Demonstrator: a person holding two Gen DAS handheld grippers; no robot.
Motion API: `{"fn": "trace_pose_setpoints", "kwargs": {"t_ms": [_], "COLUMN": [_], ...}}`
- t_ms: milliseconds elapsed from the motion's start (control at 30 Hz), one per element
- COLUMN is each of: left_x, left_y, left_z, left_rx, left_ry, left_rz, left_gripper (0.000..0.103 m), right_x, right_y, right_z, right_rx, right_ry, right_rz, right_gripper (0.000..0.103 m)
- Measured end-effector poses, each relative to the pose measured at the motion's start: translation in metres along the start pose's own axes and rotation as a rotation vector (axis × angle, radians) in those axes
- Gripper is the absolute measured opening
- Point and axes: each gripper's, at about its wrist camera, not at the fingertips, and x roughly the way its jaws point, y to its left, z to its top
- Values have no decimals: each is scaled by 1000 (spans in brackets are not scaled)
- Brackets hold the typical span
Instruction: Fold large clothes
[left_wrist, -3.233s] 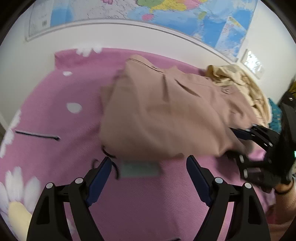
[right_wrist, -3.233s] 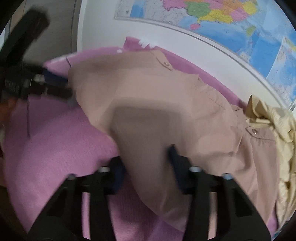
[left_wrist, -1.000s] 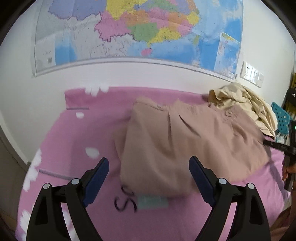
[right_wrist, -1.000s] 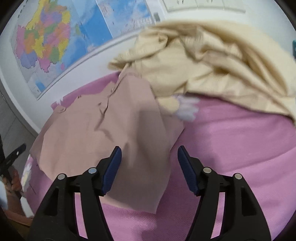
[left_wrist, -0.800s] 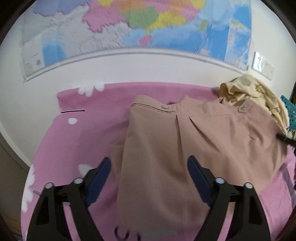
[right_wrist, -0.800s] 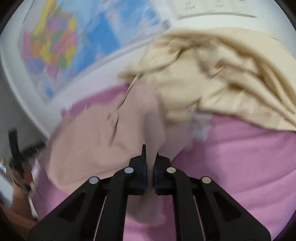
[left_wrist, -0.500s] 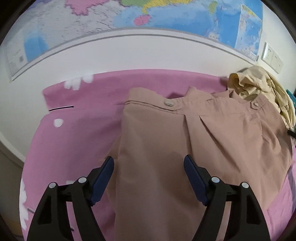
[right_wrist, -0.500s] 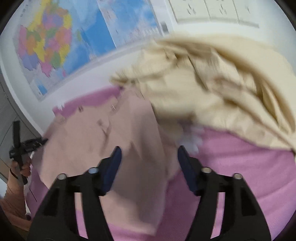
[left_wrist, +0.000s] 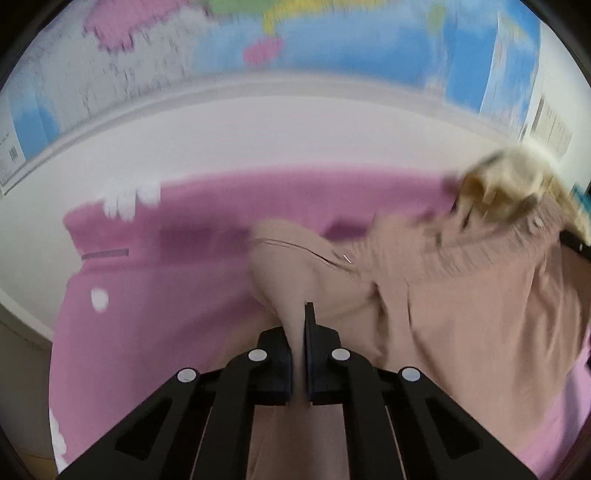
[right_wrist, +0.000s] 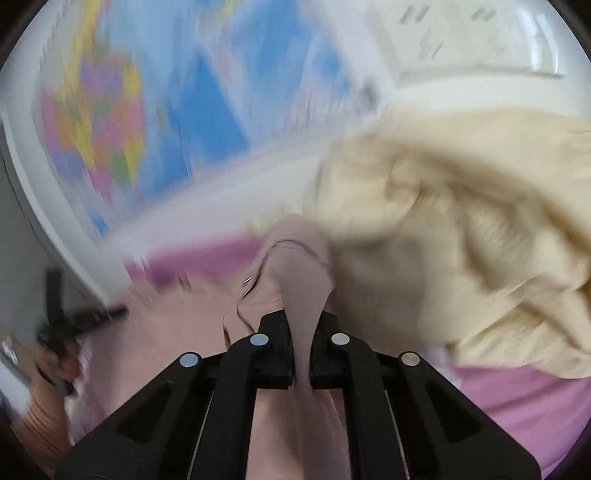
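The left gripper (left_wrist: 298, 325) is clamped on a pinch of the tan garment (left_wrist: 461, 306), a narrow fold of cloth standing up between its closed jaws. From that pinch the garment spreads to the right and toward the far side across the pink cover (left_wrist: 166, 295), its far right end touching the cream garment (left_wrist: 509, 192) heaped near the wall. The wall map (left_wrist: 258, 44) hangs beyond.

The right gripper (right_wrist: 303, 343) is likewise closed on the tan garment (right_wrist: 295, 266), with a ridge of fabric rising between its jaws. Left of it the garment lies over the pink cover (right_wrist: 207, 258); the cream garment (right_wrist: 461, 236) sits just beside on the right. Both views are blurred.
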Motion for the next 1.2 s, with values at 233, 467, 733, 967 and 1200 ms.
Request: {"fn": "trace_pose_setpoints", "kwargs": {"t_ms": [233,467,733,967,1200], "left_x": [35,42,-16,9,-42], "left_y": [-12,16,25,33,36], "left_z": [13,1,-36,-63,-74], "left_rx": [40,-26,-15,-39,-111], "left_ry": [45,43,-45,51,-45], "left_rz": [80,122,25,83,57], "left_gripper": [6,45,54,62,67], "right_x": [31,13,-24,41,0], "right_y": [-29,-11,34,30,100], "right_z": [-21,-26,-45,-76,-77], "right_rx": [82,0,-189,-216,-373], "right_ry": [138,113,109,292,199], "right_rz": [-90,-148,-49,-123,18], "right_gripper": [10,53,57,54,68]}}
